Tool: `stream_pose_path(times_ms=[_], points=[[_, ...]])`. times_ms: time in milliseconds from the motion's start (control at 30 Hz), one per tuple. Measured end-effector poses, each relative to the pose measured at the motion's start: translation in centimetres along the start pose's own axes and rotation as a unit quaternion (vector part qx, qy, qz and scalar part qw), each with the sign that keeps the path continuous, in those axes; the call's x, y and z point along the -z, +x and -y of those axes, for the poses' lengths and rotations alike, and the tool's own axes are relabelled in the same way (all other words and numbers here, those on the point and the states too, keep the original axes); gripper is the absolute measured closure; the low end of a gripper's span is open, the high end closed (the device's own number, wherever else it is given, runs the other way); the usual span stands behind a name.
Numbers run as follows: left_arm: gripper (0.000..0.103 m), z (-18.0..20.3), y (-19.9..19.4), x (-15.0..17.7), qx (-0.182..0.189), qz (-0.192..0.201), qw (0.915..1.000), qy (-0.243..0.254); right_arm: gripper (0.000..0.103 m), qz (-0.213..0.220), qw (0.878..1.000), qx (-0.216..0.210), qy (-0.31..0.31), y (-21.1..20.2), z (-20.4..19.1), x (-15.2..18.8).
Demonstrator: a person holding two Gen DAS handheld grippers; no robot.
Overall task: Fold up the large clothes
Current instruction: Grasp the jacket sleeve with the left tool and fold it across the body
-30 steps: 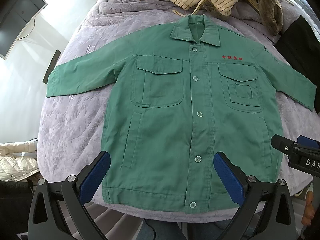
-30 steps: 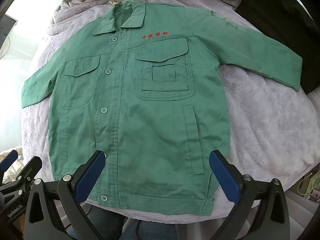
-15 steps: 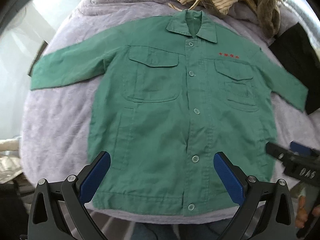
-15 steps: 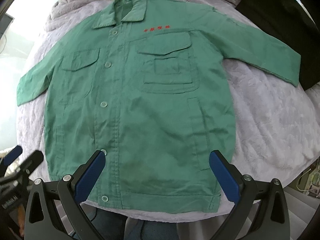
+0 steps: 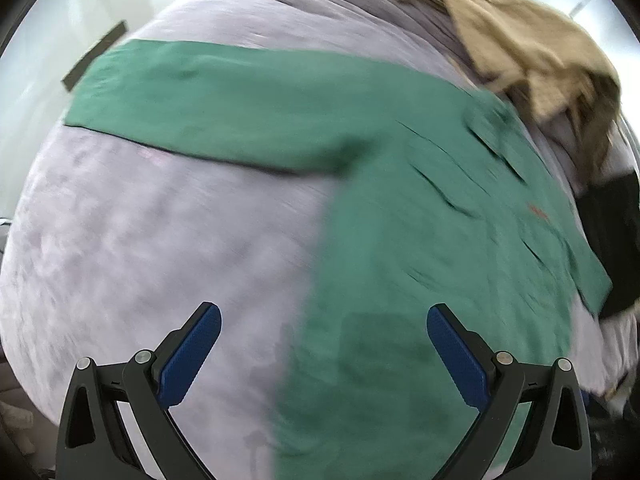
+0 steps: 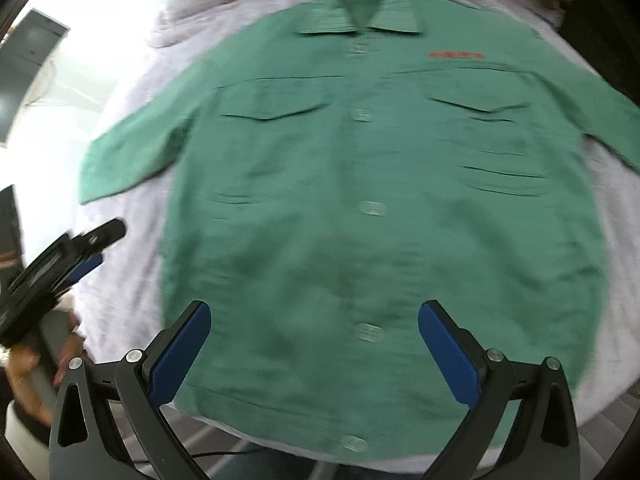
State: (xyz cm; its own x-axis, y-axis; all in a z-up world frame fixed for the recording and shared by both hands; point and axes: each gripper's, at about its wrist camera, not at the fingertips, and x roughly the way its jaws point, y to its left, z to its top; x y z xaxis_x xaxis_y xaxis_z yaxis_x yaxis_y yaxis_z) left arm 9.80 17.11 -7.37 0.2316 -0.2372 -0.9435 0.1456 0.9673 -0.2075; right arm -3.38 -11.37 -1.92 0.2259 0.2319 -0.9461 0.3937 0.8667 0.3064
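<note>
Left wrist view first. Green jacket (image 5: 420,280) lies flat on the purple bed cover (image 5: 140,240), front side up. One long sleeve (image 5: 208,96) sticks out to the left across the cover. The pic is blurry, so small bits like buttons don't show here. Left gripper (image 5: 324,356) has its two blue pads (image 5: 192,356) spread wide apart w/ nothing between them. It hangs over the spot where the jacket's side edge meets the bare cover. A tan cloth pile (image 5: 532,52) sits at the far end of the bed, just past the jacket's collar end. Something black (image 5: 616,240) lies at the right edge.

Right wrist view next. The jacket (image 6: 372,220) fills most of the pic, collar (image 6: 360,16) far away, bottom hem near the camera. Pale buttons (image 6: 372,209) run down the middle. Two chest pockets show, and small red letters (image 6: 456,55) sit above the right-hand one. Right gripper (image 6: 314,352) is also wide open & holds nothing; its pads sit over the low part of the jacket, near the hem. I can't tell if they touch the cloth. At the left, a hand (image 6: 28,368) holds the other gripper (image 6: 68,256) out over the bare cover (image 6: 120,280), beside the jacket. This pic is blurry too.
</note>
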Motion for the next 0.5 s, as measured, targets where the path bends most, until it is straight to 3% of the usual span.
stream_pose_path(times_ms=[67, 167, 233, 333, 500], points=[[0.000, -2.9, 0.7, -1.6, 0.000, 0.020, 0.9997, -0.014, 0.000, -0.004, 1.000, -0.019, -0.012, 1.5, -1.8, 0.1], [0.000, -7.6, 2.2, -4.2, 0.032, 0.057, 0.9959, -0.063, 0.000, -0.035, 0.998, -0.003, -0.047, 3.8, -4.4, 0.3], [0.000, -9.8, 3.5, -5.6, 0.052, 0.072, 0.9922, -0.088, 0.000, -0.031, 0.997, -0.001, -0.069, 4.6, -5.7, 0.4], [0.000, -12.2, 6.1, -7.8, 0.055, 0.092, 0.9894, -0.098, 0.000, -0.033, 0.996, -0.004, -0.087, 6.0, -6.9, 0.5], [0.000, -15.3, 9.6, -10.2, 0.071, 0.092, 0.9827, -0.145, 0.000, -0.051, 0.995, -0.011, -0.087, 8.3, -8.2, 0.2]])
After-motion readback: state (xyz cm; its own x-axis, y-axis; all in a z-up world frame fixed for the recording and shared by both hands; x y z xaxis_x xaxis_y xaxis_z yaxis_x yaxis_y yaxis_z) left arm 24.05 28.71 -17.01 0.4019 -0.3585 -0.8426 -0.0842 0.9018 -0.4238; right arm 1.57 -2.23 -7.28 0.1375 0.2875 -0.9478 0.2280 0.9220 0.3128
